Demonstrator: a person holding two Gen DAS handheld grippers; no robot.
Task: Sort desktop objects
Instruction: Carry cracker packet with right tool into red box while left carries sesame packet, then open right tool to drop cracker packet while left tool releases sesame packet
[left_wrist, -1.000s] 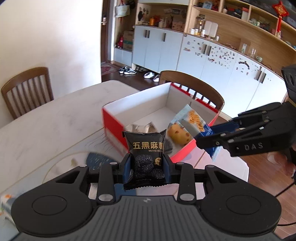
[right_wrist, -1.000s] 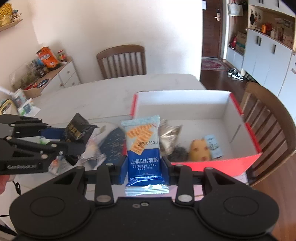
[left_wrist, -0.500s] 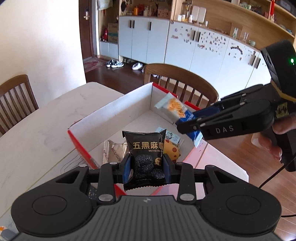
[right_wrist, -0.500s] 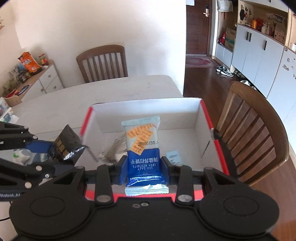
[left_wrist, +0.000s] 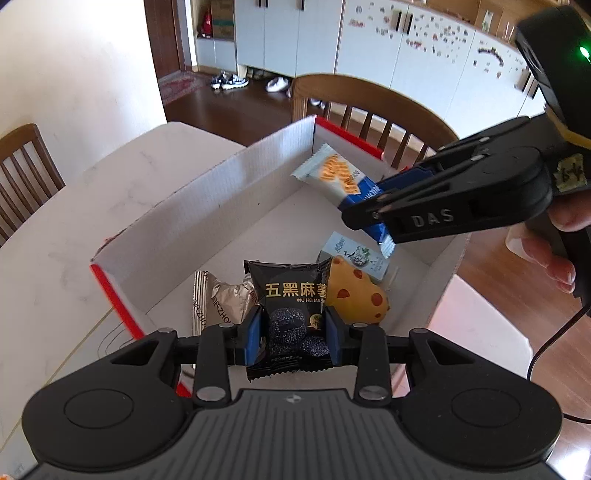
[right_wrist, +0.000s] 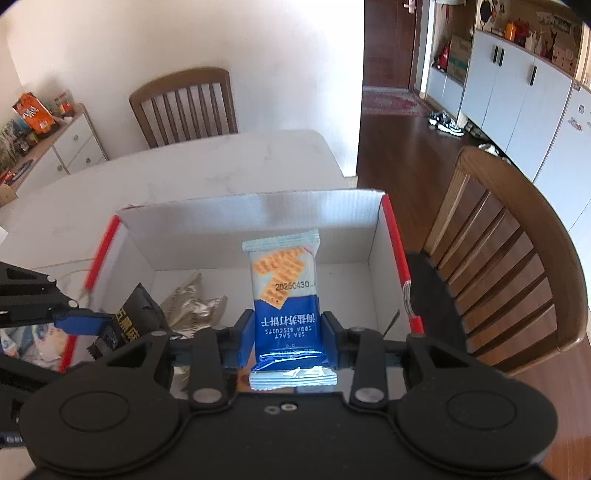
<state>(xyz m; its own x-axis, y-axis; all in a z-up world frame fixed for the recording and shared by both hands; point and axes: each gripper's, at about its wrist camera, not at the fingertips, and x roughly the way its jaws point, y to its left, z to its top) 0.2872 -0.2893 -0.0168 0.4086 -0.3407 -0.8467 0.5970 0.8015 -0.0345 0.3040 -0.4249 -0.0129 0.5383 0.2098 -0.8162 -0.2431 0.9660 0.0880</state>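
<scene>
Here the black snack packet (left_wrist: 293, 310) hangs clamped between the jaws of the left gripper (left_wrist: 293, 330), low over the near end of the red-edged white box (left_wrist: 207, 195), while the blue-and-white cracker packet (right_wrist: 284, 295) is pinched by its lower end in the jaws of the right gripper (right_wrist: 288, 338), standing up over the middle of the same box. The step in hand looks like the delivery of both packets into the box; neither is released yet. The next move, as I judge it, calls for each hand to lower a little, part its jaws and let its packet drop onto the floor of the box, clear of what lies there. On that floor I count three things: one crumpled silver wrapper (left_wrist: 218, 299), one yellow spotted toy (left_wrist: 356, 295) and one small pale carton (left_wrist: 352, 254) just behind it. So: two held packets, three pieces inside, one box, two grippers. The box stands on a pale counter (left_wrist: 74, 229), with two wooden chairs around it.
</scene>
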